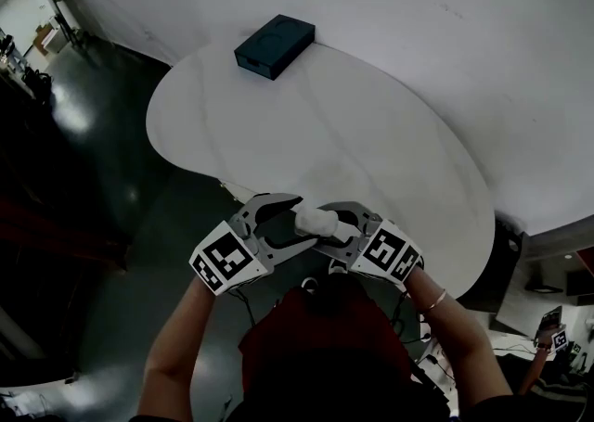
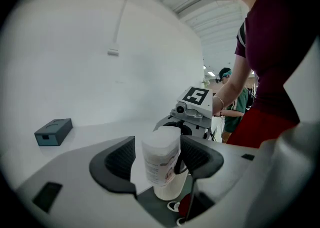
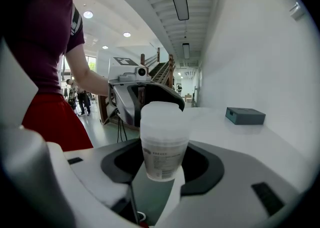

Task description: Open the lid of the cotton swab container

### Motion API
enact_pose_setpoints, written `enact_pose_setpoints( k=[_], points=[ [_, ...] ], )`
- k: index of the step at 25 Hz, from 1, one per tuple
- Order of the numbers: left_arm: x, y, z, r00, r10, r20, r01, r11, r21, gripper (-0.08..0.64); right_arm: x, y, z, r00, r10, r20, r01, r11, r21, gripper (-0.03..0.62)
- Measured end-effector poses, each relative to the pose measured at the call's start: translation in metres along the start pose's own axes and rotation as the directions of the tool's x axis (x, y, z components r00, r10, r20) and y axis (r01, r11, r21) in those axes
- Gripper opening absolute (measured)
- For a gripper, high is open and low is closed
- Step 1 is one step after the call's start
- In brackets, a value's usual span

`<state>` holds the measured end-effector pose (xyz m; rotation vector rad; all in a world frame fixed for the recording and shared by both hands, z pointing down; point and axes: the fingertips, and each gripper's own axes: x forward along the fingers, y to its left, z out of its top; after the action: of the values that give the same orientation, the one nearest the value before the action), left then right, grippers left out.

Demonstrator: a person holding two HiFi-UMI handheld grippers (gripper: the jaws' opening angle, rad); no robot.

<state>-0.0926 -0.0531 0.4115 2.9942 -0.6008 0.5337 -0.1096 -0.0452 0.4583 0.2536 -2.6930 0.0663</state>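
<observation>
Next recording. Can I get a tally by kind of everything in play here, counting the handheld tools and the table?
Cotton swab container: 1
Dark box: 1
Grippers, left gripper and right gripper: 2
White table: 1
Total: 5

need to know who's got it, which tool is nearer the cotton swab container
Right. The right tool is shut on the cotton swab container; the left tool stands open around its other end, not pressing it.
</observation>
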Motion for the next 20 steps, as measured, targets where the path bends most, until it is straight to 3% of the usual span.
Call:
enact_pose_setpoints(
  k=[5, 10, 14, 20],
  points=[
    [0.007, -0.006, 0.004, 0.998, -0.068, 0.013, 0.068, 0.998, -0.002, 0.259, -0.001, 0.002, 0.0, 1.0, 0.022, -0.001, -0.022, 0.999, -0.031, 0.225],
    [0.01, -0.005, 0.006, 0.997, -0.081, 0.015, 0.081, 0.997, 0.01, 0.259, -0.002, 0.0, 0.001, 1.0, 0.012, -0.007, -0.012, 0.999, -0.045, 0.225],
    [0.012, -0.004, 0.005, 0.99, -0.138, 0.016, 0.138, 0.981, -0.133, 0.259, 0.001, 0.0, -0.006, 0.999, -0.016, -0.043, 0.012, 0.995, -0.097, 0.224],
    [0.013, 0.002, 0.004, 0.982, -0.184, 0.026, 0.185, 0.953, -0.238, 0.259, 0.002, -0.002, -0.008, 0.999, -0.023, -0.039, 0.019, 0.997, -0.08, 0.222]
  ],
)
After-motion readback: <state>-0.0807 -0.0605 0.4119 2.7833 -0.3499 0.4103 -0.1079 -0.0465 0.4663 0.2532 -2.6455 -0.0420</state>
